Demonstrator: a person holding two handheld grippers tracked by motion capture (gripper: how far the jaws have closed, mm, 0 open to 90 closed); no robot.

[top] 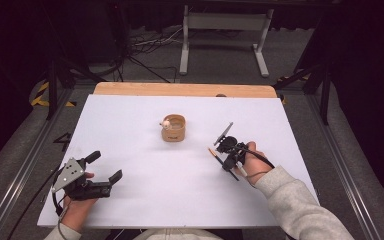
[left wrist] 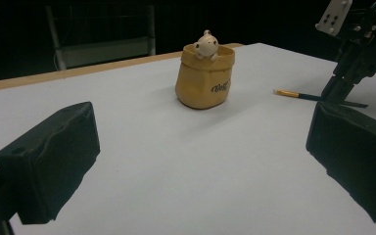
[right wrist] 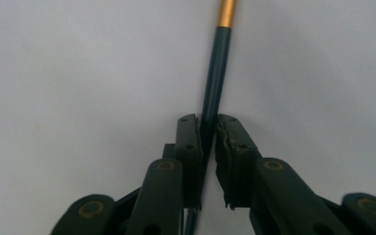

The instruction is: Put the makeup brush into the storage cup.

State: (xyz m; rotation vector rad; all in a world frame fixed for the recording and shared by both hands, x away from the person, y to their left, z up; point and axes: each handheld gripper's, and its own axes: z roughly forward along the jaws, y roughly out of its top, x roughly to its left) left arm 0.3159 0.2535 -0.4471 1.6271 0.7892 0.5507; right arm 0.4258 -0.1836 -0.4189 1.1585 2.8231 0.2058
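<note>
Right gripper [top: 223, 161] pinching a slim dark pencil [right wrist: 214, 88] between pressed-together jaws, low over the white table [top: 155, 200] on its right side. Pencil lying flat or nearly so on the tabletop, long axis running diagonally in the high view from the lower right up toward the upper left, gold band and pale tip [top: 211, 150] at the far end, pointing roughly toward the middle of the table. Seen in the right gripper view as a dark shaft rising straight ahead between the pads [right wrist: 190, 142], gold collar at the top edge. In the left gripper view, same pencil [left wrist: 303, 95] stretched level across the surface, pale tip toward the pouch. Tan soft pouch [top: 173, 128] standing upright near the table's centre, well apart from the pencil, mouth open; a small cream figure [left wrist: 206, 45] perched at its rim, peeking over the edge; rest of the inside not visible. Left gripper [top: 105, 167] near the front left corner, jaws spread wide, nothing between them
</note>
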